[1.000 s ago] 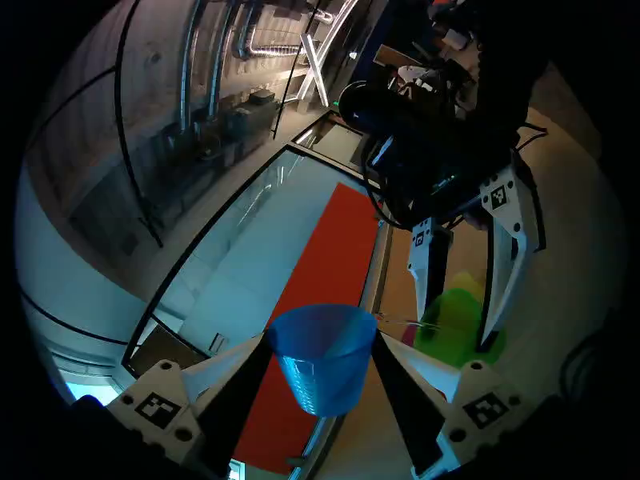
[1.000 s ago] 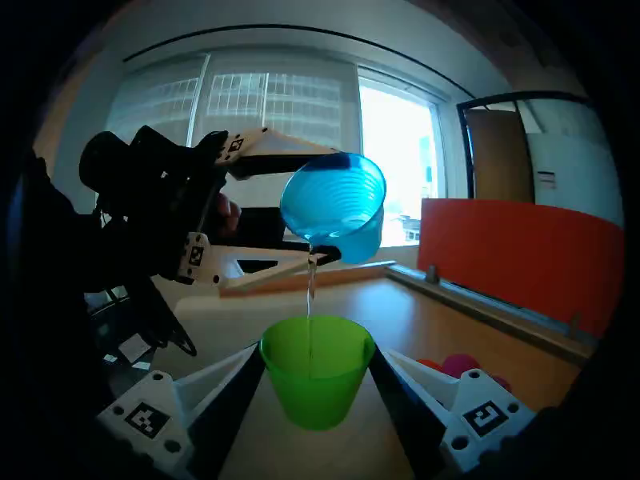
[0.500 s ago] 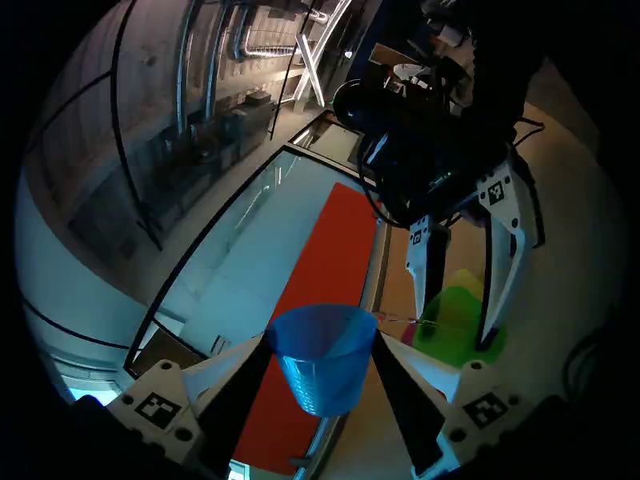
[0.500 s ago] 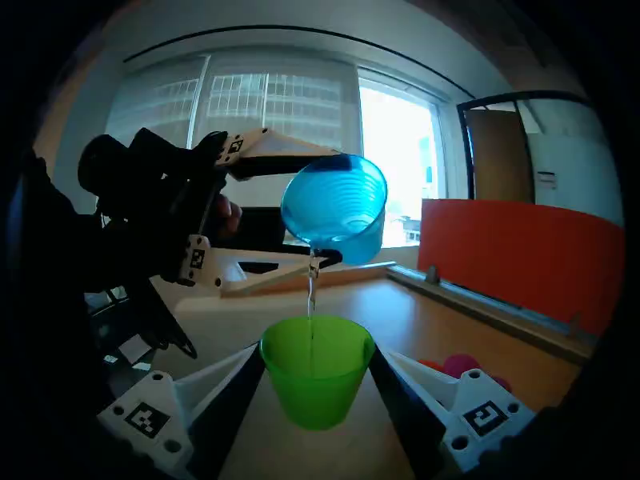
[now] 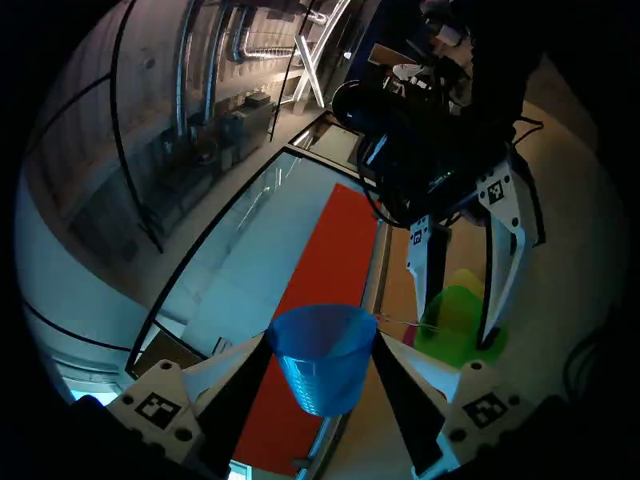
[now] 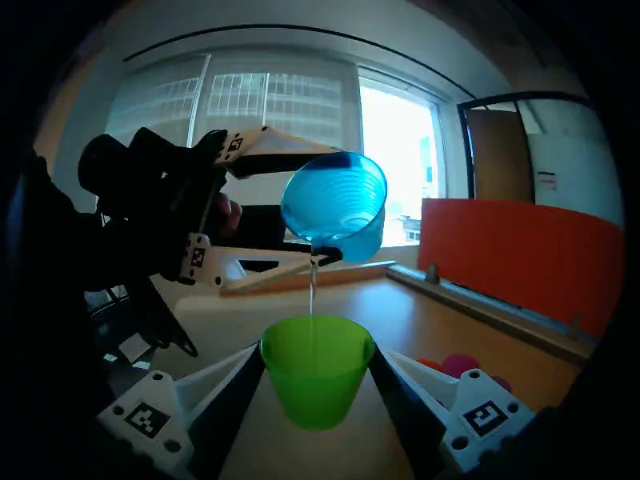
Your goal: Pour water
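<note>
My left gripper [image 5: 322, 376] is shut on a blue plastic cup [image 5: 322, 366], tipped far over on its side. In the right gripper view that blue cup [image 6: 334, 206] hangs above with its mouth facing me, and a thin stream of water [image 6: 312, 292] falls from its lip. The stream lands in a green cup [image 6: 318, 379], held upright by my right gripper [image 6: 318, 384], which is shut on it. In the left gripper view the green cup [image 5: 458, 322] sits between the right gripper's white fingers [image 5: 500, 264].
A wooden table [image 6: 416, 320] lies below both cups, with an orange partition [image 6: 520, 256] along its right side. Pink and red cups [image 6: 456, 366] rest on the table by my right finger. Bright windows [image 6: 272, 104] stand behind. A hand [image 6: 228, 214] holds the left gripper.
The pour goes on with both cups almost still. The water stream has shifted slightly between frames.
</note>
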A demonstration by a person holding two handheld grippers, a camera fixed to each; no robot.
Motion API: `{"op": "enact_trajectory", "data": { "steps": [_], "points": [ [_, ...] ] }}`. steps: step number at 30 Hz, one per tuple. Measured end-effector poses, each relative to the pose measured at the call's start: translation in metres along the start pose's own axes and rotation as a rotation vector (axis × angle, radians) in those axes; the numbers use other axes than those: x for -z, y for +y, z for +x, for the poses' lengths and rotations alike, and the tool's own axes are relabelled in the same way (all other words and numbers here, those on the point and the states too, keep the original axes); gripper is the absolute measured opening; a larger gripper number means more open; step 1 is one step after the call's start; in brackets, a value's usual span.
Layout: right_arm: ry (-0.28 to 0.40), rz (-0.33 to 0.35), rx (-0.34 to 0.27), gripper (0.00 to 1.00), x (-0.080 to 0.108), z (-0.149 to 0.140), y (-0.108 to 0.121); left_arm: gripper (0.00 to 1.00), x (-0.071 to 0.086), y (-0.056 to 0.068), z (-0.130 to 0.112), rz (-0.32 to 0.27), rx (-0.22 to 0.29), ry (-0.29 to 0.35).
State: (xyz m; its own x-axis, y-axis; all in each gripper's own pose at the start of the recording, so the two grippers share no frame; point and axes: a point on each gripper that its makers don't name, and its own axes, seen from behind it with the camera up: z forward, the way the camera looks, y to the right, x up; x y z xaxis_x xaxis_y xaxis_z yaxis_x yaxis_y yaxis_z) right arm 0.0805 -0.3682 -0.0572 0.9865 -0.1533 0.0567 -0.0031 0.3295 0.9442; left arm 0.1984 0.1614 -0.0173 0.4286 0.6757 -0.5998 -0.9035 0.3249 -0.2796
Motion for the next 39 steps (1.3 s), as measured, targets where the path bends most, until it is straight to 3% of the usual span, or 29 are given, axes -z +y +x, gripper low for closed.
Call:
{"op": "enact_trajectory", "data": {
  "steps": [39],
  "points": [
    [0.002, 0.003, 0.007, 0.92, -0.001, -0.001, -0.0013, 0.86, 0.0015, -0.004, -0.0018, 0.008, -0.028, -0.011]
  ]
}}
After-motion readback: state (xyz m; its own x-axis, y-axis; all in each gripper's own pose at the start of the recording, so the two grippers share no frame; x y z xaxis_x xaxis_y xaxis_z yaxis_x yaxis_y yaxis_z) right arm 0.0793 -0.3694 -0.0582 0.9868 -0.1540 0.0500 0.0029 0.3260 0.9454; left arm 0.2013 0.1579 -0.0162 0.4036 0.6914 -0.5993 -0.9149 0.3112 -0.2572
